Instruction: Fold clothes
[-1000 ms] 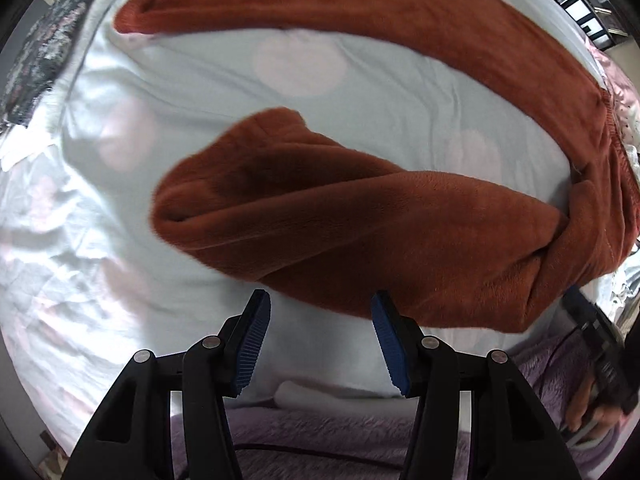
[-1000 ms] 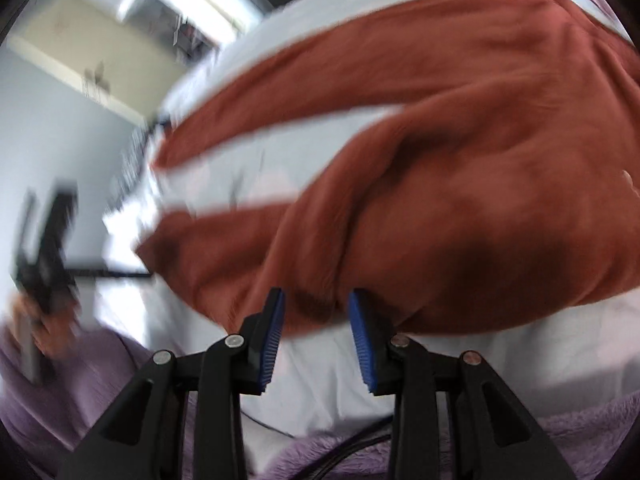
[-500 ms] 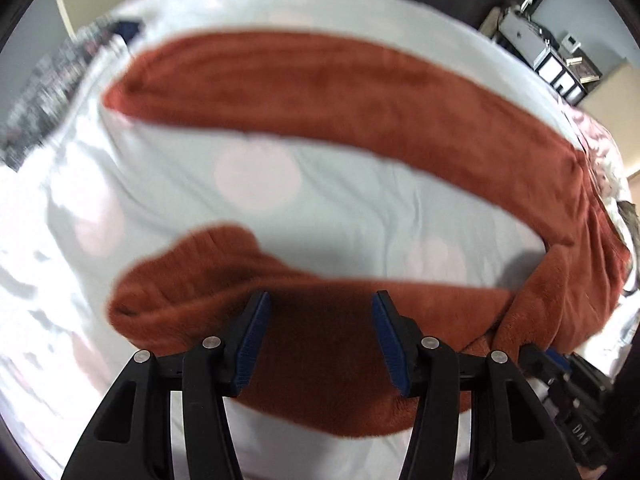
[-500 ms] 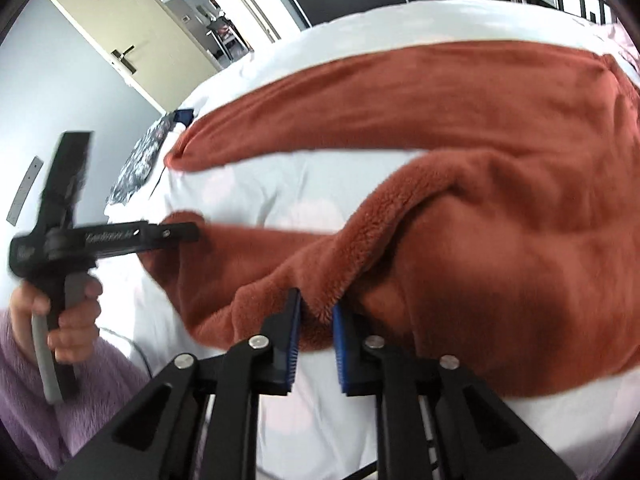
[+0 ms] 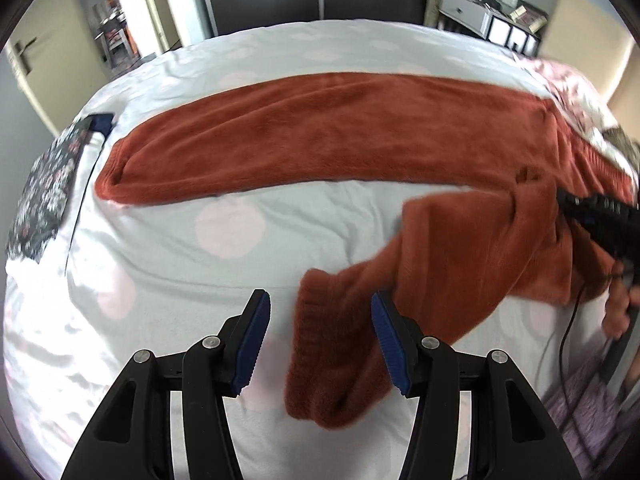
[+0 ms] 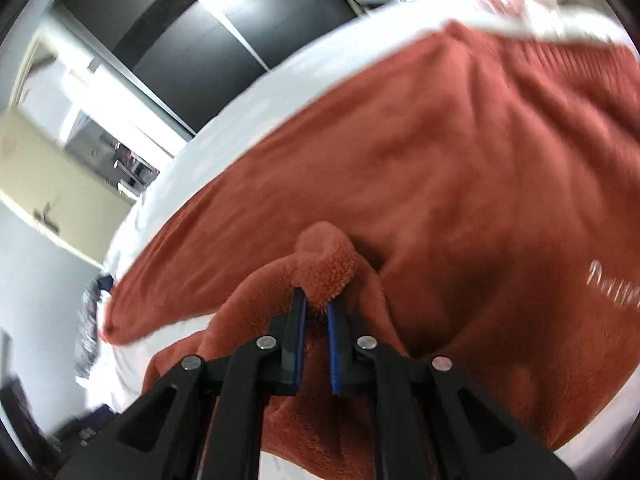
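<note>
1. your left gripper (image 5: 318, 334) hangs over the bed with its blue-padded jaws wide apart and nothing between the pads; the cuff end of one leg sits in the gap but neither pad touches it.
2. your right gripper (image 6: 316, 312) has its jaws drawn close and pinched on a fold of the rust-red fleece trousers (image 6: 440, 184), a tuft of pile bulging up just past the tips.
3. the trousers (image 5: 320, 140) lie across the bedsheet (image 5: 224, 264), pale with faint pink dots. one leg stretches flat across the far side, its cuff pointing to the left.
4. the other leg (image 5: 360, 344) is lifted and draped, running from the waist area at the right down toward the left gripper, cuff end lowest.
5. in the left wrist view your right hand (image 5: 618, 304) shows at the right edge, holding its gripper against the waist end of the trousers.
6. a dark floral garment (image 5: 48, 184) lies at the bed's left edge, well apart from the trousers.
7. the right wrist view is blurred toward its edges.
</note>
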{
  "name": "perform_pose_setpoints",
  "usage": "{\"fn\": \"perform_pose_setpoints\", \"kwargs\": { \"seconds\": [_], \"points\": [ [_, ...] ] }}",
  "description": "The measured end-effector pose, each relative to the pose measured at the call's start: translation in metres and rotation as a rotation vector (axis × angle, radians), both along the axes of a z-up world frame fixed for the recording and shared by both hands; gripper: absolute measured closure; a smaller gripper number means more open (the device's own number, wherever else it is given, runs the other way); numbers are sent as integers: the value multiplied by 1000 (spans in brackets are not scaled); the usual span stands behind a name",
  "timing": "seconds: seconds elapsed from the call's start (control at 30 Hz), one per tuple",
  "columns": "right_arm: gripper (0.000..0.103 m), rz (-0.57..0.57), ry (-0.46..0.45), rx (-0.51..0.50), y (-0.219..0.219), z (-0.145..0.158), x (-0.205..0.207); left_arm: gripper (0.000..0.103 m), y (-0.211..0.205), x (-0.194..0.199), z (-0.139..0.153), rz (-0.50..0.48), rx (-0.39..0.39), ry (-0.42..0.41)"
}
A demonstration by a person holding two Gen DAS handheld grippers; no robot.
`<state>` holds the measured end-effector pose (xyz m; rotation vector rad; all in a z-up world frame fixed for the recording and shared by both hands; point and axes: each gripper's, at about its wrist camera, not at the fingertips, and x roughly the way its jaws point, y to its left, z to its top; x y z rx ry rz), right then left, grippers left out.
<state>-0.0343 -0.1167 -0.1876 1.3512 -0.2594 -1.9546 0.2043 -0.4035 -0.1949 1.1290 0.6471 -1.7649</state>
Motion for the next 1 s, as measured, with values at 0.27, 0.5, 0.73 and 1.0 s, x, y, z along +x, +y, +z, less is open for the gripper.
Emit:
{"fn": "perform_pose_setpoints", "kwargs": {
  "seconds": [0.27,0.5,0.73,1.0],
  "points": [
    [94,21,16,24,-5,-1,3,44,32,-39,-17,-229,-20,-137],
    [92,18,-9,22,-8,-5,8,44,51,-75,-56,-370,-18,-384],
    [91,40,6,36,-11,-3,11,43,42,-76,-81,-335,23,-490],
    [91,43,-6,37,-11,-4,11,75,37,-64,-76,-280,21,-450]
  ]
}}
